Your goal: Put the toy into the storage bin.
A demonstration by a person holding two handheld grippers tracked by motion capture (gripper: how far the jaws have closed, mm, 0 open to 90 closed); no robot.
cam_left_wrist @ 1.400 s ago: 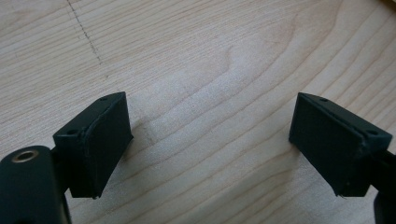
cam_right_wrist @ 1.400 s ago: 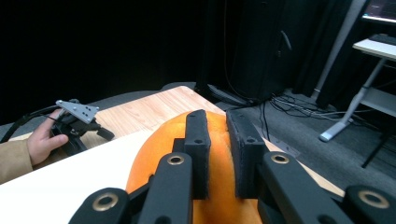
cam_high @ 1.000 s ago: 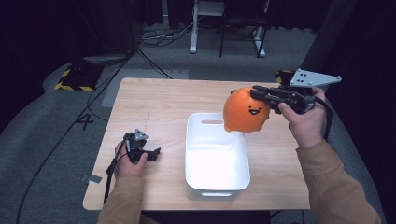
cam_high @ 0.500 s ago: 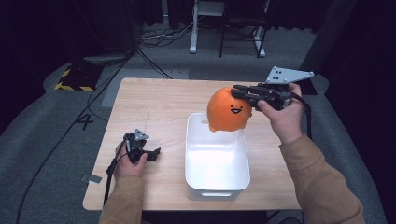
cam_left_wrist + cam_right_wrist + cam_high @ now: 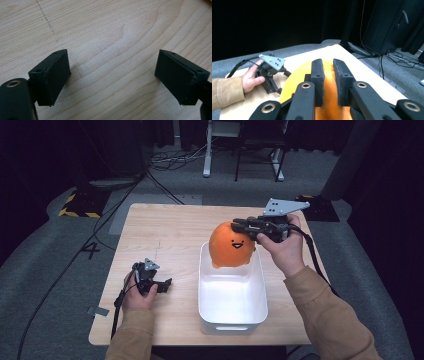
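High view: right gripper (image 5: 250, 227) pinches the round orange plush toy with a face (image 5: 231, 246) above the white plastic bin's (image 5: 232, 317) far end, positioned for lowering inside

Left gripper view: left gripper (image 5: 112, 77) jaws wide apart, empty, parked over the wooden table (image 5: 105, 30)

Right gripper view: jaws clamped on plush fabric

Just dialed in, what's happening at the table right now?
The right gripper is pinching an orange plush toy with a face and holds it above the far end of the white bin on the wooden table. The left gripper rests open on the table, holding nothing.
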